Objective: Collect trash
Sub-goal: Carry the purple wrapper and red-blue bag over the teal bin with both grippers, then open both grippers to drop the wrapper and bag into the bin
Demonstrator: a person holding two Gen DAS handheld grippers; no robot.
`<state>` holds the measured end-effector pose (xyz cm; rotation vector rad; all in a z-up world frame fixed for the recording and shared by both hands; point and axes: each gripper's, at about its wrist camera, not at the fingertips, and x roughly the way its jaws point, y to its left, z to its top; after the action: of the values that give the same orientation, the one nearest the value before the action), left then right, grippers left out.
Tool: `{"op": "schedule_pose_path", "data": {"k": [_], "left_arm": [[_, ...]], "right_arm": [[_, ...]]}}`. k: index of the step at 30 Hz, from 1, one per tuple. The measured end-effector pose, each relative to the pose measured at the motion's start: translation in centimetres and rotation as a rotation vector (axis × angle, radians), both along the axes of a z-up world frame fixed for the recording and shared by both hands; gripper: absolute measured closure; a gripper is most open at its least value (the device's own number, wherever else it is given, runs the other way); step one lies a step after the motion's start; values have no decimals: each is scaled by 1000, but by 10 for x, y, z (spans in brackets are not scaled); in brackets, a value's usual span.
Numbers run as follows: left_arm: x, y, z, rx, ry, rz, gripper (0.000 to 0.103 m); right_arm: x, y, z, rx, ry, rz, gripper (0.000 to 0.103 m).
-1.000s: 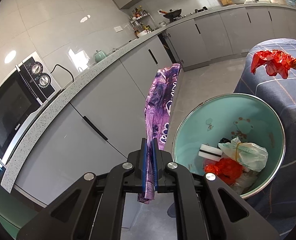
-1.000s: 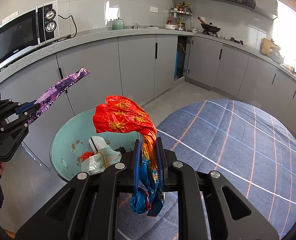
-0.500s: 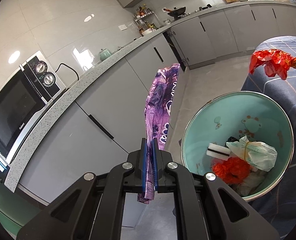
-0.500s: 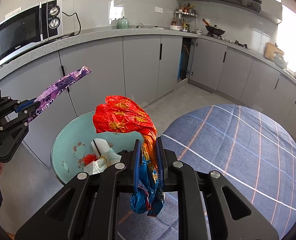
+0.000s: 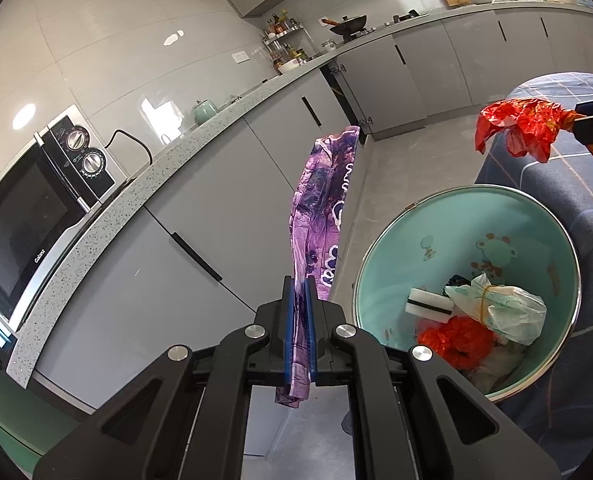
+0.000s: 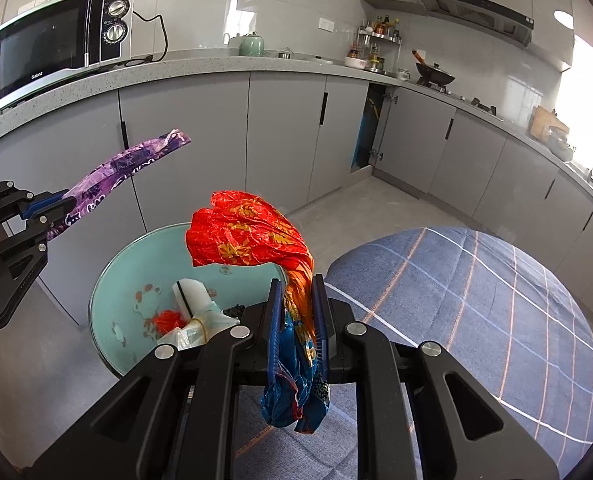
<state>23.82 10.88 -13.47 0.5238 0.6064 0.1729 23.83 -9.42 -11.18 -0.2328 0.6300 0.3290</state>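
Note:
My left gripper [image 5: 299, 292] is shut on a long purple wrapper [image 5: 323, 208] that sticks up, held left of and above the teal trash bin [image 5: 392, 248]. The bin holds a white sponge [image 5: 428, 306], a knotted plastic bag [image 5: 504, 308] and red trash [image 5: 452, 340]. My right gripper [image 6: 296, 292] is shut on a red and blue snack bag [image 6: 248, 236], held at the bin's [image 6: 112, 280] near rim by the table. The left gripper [image 6: 46, 210] and purple wrapper [image 6: 124, 168] show at left in the right wrist view.
A round table with a blue checked cloth [image 6: 476, 304] stands right beside the bin. Grey kitchen cabinets [image 6: 284, 132] and a counter with a microwave [image 6: 56, 48] run behind. Open grey floor [image 6: 376, 208] lies between cabinets and table.
Both grippers have drawn back slightly from the bin while still holding their wrappers. The bin sits lower and further right in the left wrist view.

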Motion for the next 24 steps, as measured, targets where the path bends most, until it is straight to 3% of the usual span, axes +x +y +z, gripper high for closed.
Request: {"op": "schedule_pose_path", "data": {"k": [24], "left_arm": [[-3,-13,-3,-15,18,-61,94]], "right_arm": [[10,25,-5,-15,16,52,87]]}}
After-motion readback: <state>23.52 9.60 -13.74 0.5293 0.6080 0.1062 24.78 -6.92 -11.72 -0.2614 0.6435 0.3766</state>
